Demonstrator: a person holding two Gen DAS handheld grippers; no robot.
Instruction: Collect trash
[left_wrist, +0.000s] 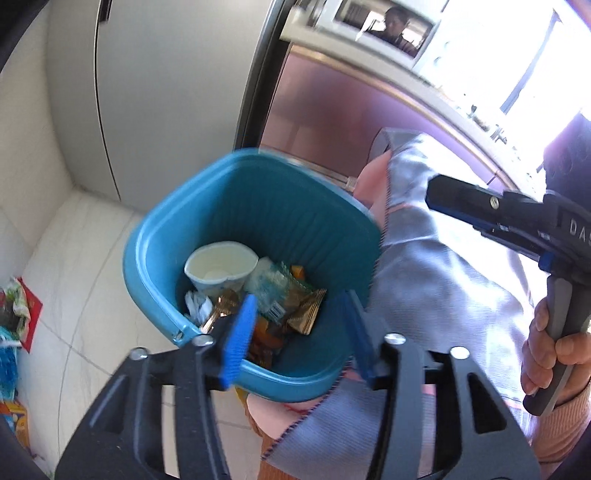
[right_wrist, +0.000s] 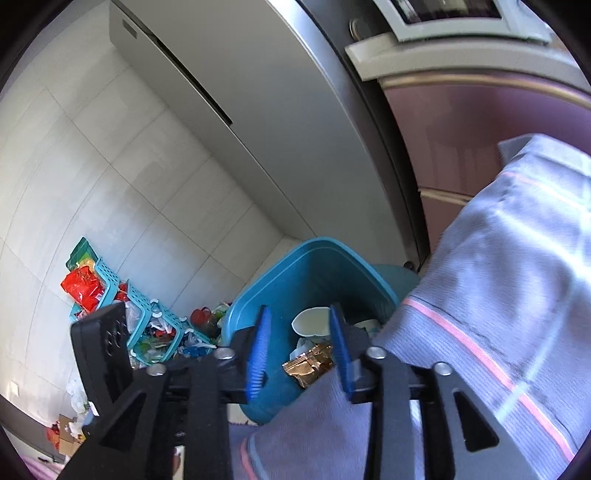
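Note:
A blue bin (left_wrist: 258, 206) holds a white paper cup (left_wrist: 221, 267), a clear green-printed packet (left_wrist: 275, 291), a gold wrapper (left_wrist: 306, 310) and other scraps. My left gripper (left_wrist: 299, 338) is open above the bin's near rim, with nothing pressed between its blue pads. My right gripper (left_wrist: 443, 199) reaches in from the right of the left wrist view, held by a hand (left_wrist: 550, 350). In the right wrist view the right gripper (right_wrist: 300, 352) is open over the same bin (right_wrist: 314, 266). The cup (right_wrist: 312, 321) and gold wrapper (right_wrist: 306, 365) lie below its pads, untouched.
A grey cloth with pink stripes (right_wrist: 498, 295) drapes against the bin's right side. A tall grey appliance door (right_wrist: 258, 110) and a mauve cabinet (right_wrist: 461, 122) stand behind. Turquoise baskets with packets and litter (right_wrist: 110, 291) lie on the white tiled floor (left_wrist: 85, 258) at left.

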